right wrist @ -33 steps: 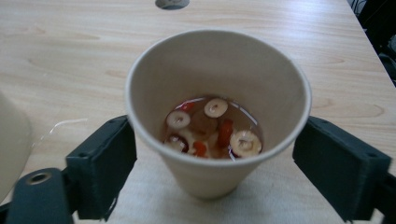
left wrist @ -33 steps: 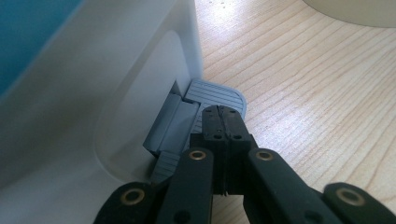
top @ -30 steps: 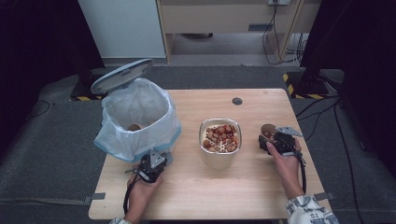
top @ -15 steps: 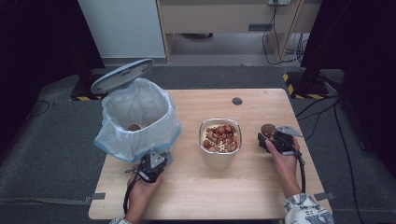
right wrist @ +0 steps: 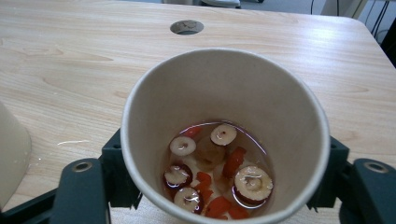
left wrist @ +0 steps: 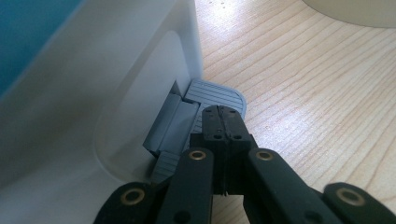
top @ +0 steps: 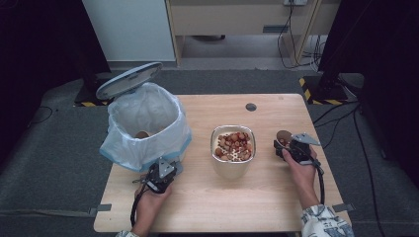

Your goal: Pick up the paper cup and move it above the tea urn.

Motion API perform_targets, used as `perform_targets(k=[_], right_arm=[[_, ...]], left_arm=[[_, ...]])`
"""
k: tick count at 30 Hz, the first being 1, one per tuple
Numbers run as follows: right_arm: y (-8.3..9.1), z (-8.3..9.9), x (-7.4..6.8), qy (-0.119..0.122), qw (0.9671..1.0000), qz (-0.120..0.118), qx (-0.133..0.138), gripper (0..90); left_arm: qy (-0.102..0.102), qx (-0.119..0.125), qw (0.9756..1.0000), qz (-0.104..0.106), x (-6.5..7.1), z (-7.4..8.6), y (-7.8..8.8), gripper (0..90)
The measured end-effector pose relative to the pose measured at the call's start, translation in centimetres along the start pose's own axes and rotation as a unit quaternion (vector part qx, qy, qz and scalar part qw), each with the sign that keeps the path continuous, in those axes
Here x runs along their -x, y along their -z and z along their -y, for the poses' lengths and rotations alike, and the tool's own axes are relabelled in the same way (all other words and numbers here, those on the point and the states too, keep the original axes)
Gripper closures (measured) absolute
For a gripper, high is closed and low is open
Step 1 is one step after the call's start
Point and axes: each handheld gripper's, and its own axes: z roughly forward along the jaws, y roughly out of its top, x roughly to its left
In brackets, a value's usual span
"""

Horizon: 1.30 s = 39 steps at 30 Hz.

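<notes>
Holding: right tool (top: 286,146) pinching paper cup (right wrist: 225,135) of fruit tea dregs, its jaws having just been closing on it, lower right of the high view.
Bin (top: 148,129): open, left on desk (top: 276,197), well apart from cup.
Steel bowl (top: 233,150): between them.
Pedal (left wrist: 215,97): pressed-together left tool (left wrist: 223,122) pushing it.

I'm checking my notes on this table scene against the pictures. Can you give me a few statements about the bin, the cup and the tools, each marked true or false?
1. The bin has its lid up. True.
2. The left tool holds a spoon. False: its jaws are shut on nothing, resting on the bin's grey pedal.
3. The paper cup sits between the right tool's jaws. True; they have just been closing.
4. The paper cup is empty. False: it holds liquid with fruit slices.
</notes>
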Motion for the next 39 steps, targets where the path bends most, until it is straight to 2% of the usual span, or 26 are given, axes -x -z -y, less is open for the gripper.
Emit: perform_targets(k=[7,14,20,26,30,39], right_arm=[[0.7,-0.5,0.1,0.023,0.9997,-0.003,0.007,32.9],[2.0,-2.3,0.5,0.057,0.9982,-0.014,0.012,33.2],[2.9,-4.2,1.0,0.099,0.9948,-0.023,0.012,33.4],[3.6,-6.2,1.3,0.119,0.9921,-0.035,0.015,33.4],[4.1,-7.4,1.1,0.117,0.9911,-0.058,0.022,33.5],[4.4,-9.3,1.4,0.112,0.9895,-0.088,0.026,33.8]], left_arm=[[0.001,0.0,1.0,0.001,0.0,0.0,0.0,89.6],[0.001,0.0,1.0,0.0,0.0,0.0,0.0,89.5],[0.002,0.0,1.0,0.0,0.0,0.0,0.0,89.5],[0.002,0.0,1.0,0.001,0.0,0.0,0.0,89.5],[0.002,0.0,1.0,0.001,0.0,0.0,0.0,89.5],[0.003,0.0,1.0,0.001,0.0,0.0,0.0,89.5]])
